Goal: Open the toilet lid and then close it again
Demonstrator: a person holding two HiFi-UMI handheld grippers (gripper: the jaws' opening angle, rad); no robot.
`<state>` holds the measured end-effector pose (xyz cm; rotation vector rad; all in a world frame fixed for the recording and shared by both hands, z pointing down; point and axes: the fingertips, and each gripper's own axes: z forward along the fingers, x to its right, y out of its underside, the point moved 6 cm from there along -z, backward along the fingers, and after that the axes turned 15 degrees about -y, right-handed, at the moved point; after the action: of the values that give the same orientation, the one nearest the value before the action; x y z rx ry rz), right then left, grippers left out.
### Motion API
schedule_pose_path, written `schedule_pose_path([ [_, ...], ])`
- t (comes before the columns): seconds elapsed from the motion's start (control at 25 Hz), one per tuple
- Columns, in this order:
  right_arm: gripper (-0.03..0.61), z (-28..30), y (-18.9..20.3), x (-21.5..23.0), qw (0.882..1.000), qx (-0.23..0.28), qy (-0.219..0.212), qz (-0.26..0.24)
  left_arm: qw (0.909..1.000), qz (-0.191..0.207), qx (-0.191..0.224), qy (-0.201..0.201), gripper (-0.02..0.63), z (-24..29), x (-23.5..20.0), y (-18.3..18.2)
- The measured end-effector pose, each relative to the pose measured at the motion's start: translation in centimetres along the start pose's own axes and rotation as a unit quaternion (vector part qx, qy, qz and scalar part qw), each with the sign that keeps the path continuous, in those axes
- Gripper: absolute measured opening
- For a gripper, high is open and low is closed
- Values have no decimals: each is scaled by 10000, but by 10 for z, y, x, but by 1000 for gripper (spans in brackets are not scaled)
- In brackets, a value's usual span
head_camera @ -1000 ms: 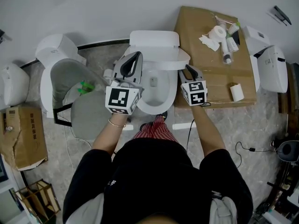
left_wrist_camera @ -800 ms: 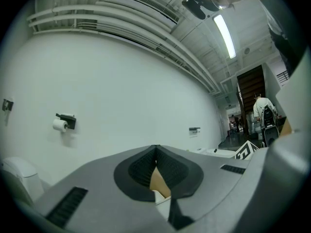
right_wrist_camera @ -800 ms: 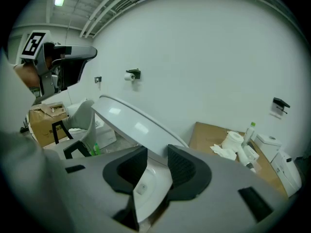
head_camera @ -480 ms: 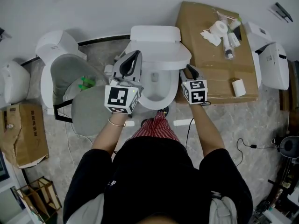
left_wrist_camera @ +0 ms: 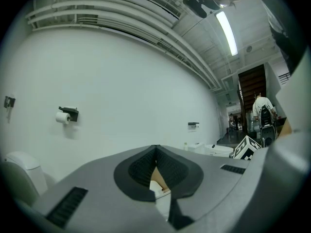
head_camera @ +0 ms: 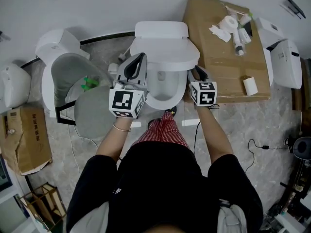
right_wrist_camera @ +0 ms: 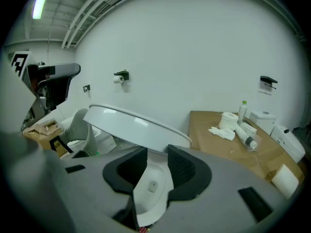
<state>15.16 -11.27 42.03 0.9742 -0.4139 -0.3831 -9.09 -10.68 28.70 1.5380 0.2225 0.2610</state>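
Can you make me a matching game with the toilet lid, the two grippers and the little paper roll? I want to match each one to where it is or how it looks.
Things:
1. toilet lid
2. left gripper
3. right gripper
4. little paper roll

Places or states:
A. jaws apart
B. lying on the brown cardboard
C. jaws together
D. tilted, partly raised over the bowl

Right pairs: 1-D, 2-C, 3-A, 4-B
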Motion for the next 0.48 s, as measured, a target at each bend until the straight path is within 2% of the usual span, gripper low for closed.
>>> schedule_pose_path([
  [0.32, 123, -1, 10, -1, 9955, 329, 150, 879, 9997, -82, -174, 138, 5, -1, 5, 18],
  [0.48, 123, -2, 17, -3, 9931, 412, 113, 1096, 9995, -137, -214, 172, 5, -4, 5, 24],
])
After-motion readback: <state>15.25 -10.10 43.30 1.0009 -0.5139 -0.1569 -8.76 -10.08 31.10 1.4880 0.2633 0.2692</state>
